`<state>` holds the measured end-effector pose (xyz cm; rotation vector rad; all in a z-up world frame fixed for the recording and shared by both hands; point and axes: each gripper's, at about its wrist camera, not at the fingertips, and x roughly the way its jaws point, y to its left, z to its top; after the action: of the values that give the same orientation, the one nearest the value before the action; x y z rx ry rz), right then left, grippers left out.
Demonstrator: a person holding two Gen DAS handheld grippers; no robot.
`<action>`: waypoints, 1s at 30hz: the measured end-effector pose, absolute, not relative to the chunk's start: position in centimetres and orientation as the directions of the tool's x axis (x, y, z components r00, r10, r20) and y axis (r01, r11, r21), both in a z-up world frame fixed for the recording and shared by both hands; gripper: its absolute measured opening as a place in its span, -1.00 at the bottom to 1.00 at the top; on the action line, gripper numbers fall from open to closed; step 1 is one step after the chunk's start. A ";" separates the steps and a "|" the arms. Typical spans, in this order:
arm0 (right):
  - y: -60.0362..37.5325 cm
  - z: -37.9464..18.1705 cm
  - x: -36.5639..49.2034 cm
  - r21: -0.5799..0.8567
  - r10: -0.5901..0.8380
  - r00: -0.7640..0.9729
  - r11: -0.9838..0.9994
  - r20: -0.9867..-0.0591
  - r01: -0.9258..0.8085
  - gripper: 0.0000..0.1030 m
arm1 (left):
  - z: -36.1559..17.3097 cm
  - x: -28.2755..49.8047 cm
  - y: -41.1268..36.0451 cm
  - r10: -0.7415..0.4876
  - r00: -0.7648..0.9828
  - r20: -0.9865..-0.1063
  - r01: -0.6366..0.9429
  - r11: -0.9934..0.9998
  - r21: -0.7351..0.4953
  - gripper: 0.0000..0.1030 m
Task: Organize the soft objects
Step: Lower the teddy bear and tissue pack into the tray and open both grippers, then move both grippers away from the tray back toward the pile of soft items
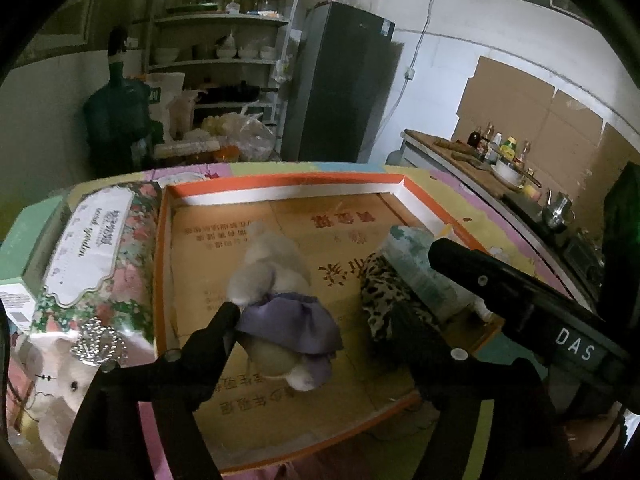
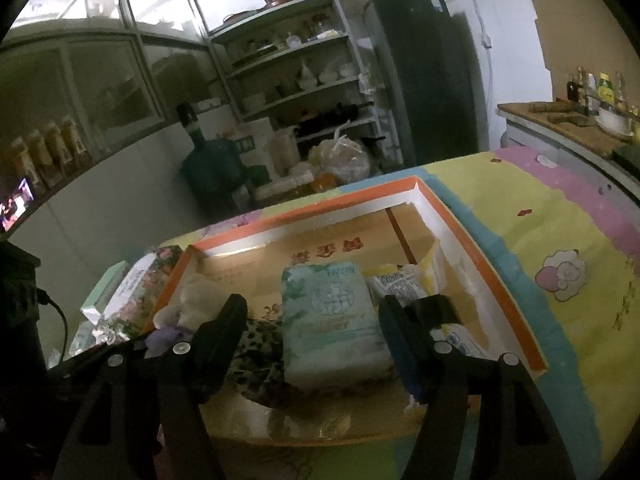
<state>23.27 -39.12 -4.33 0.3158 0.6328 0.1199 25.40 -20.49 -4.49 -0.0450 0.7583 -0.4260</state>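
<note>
A plush rabbit in a purple skirt (image 1: 280, 300) lies in the orange-rimmed cardboard box (image 1: 280, 182). My left gripper (image 1: 316, 316) is open around it, its left finger (image 1: 218, 328) touching the skirt. A leopard-print cloth (image 1: 380, 296) lies to its right, under a pale green tissue pack (image 2: 332, 320). My right gripper (image 2: 310, 320) is open, its fingers on either side of the pack; it crosses the left wrist view (image 1: 500, 280). The rabbit shows at the left in the right wrist view (image 2: 188, 308).
A floral tissue pack (image 1: 100, 256), a white plush toy (image 1: 68, 384) and a green box (image 1: 28, 236) sit left of the cardboard box. Small packets (image 2: 404, 284) lie in its right corner. The colourful mat (image 2: 560, 260) extends right. Shelves, a fridge and a counter stand behind.
</note>
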 end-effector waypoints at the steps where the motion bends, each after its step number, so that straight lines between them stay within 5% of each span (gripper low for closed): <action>1: -39.1 -4.2 23.1 0.326 0.205 0.803 0.945 -0.559 -0.014 0.36 | -4.2 25.2 -20.5 -0.390 0.650 -0.653 0.360 0.914 -0.188 0.51; 30: -36.0 0.9 17.1 0.285 0.169 0.860 0.958 -0.481 -0.029 0.45 | 1.1 18.7 -17.4 -0.355 0.766 -0.536 0.351 0.929 -0.114 0.52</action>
<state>17.10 -35.98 0.93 0.2740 0.5262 0.1053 18.73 -17.41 1.13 -0.0068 0.5841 -0.3834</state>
